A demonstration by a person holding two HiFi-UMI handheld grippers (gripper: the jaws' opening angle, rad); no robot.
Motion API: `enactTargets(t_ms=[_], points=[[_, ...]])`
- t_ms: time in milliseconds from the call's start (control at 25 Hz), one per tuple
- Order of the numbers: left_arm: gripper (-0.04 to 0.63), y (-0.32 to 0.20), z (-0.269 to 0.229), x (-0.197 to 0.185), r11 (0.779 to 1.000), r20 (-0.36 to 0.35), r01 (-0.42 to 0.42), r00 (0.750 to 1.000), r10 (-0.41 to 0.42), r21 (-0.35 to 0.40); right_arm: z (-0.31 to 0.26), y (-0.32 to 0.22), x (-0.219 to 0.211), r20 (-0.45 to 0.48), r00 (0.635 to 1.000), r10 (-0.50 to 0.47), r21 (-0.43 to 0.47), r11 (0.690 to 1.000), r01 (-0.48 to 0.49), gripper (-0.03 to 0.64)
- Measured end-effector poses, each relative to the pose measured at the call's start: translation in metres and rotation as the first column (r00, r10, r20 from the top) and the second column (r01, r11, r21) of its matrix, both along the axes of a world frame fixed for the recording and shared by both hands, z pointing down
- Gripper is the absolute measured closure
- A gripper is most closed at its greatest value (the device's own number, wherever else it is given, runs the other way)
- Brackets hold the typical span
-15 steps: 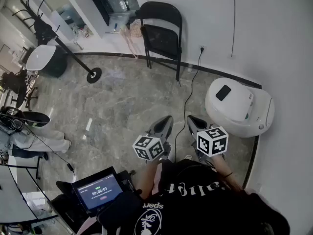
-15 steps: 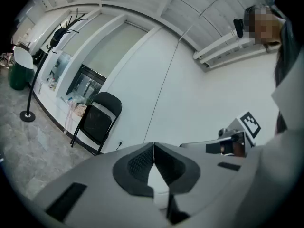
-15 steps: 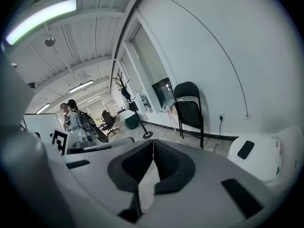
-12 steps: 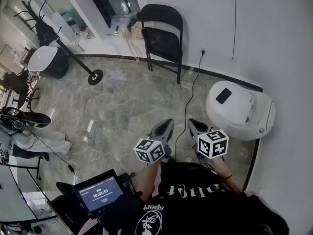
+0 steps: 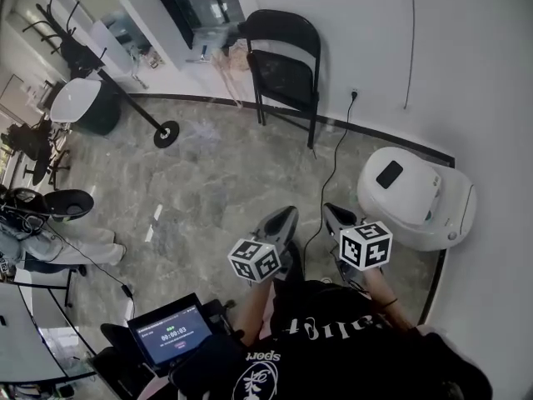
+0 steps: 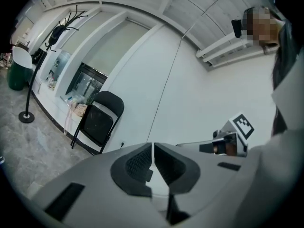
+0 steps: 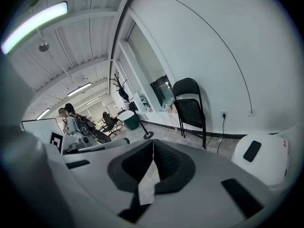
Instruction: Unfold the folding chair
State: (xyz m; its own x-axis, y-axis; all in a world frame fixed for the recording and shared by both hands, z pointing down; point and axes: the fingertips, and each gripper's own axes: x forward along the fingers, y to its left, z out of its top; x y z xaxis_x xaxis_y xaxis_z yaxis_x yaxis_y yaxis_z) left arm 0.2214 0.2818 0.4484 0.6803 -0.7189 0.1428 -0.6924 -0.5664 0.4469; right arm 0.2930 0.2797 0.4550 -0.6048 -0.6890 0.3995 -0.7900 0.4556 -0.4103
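A black folding chair (image 5: 283, 65) stands folded against the white wall at the far end of the floor; it also shows in the left gripper view (image 6: 97, 122) and the right gripper view (image 7: 190, 106). My left gripper (image 5: 287, 214) and right gripper (image 5: 329, 210) hover side by side close to my body, well short of the chair. Both are shut with nothing between the jaws, which meet in the left gripper view (image 6: 153, 146) and the right gripper view (image 7: 153, 144).
A white round appliance (image 5: 416, 192) sits on the floor to the right, its black cable (image 5: 329, 169) running to a wall socket beside the chair. A coat stand (image 5: 125, 98) and a dark bin (image 5: 83, 107) are at far left. A tablet (image 5: 171, 333) is near my body.
The view has shifted slightly, so the chair and appliance sit a little lower and further right in the picture. Both grippers stay shut and close together.
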Motion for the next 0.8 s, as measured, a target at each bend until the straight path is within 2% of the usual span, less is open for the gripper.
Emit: enactTargets(t_ms=[560,800], points=[[0.591,-0.203,-0.02,-0.096,0.999,0.011,-0.05,0.999,0.05,0.012,-0.02,-0.191,-0.083,0.009,0.997,0.073,-0.014,0.997,-0.073,0.601],[0.591,-0.266,-0.02,-0.132,0.997,0.017,-0.083,0.996,0.083,0.008,-0.02,-0.254,-0.106,-0.006,0.991,0.134,-0.026,0.991,-0.134,0.601]])
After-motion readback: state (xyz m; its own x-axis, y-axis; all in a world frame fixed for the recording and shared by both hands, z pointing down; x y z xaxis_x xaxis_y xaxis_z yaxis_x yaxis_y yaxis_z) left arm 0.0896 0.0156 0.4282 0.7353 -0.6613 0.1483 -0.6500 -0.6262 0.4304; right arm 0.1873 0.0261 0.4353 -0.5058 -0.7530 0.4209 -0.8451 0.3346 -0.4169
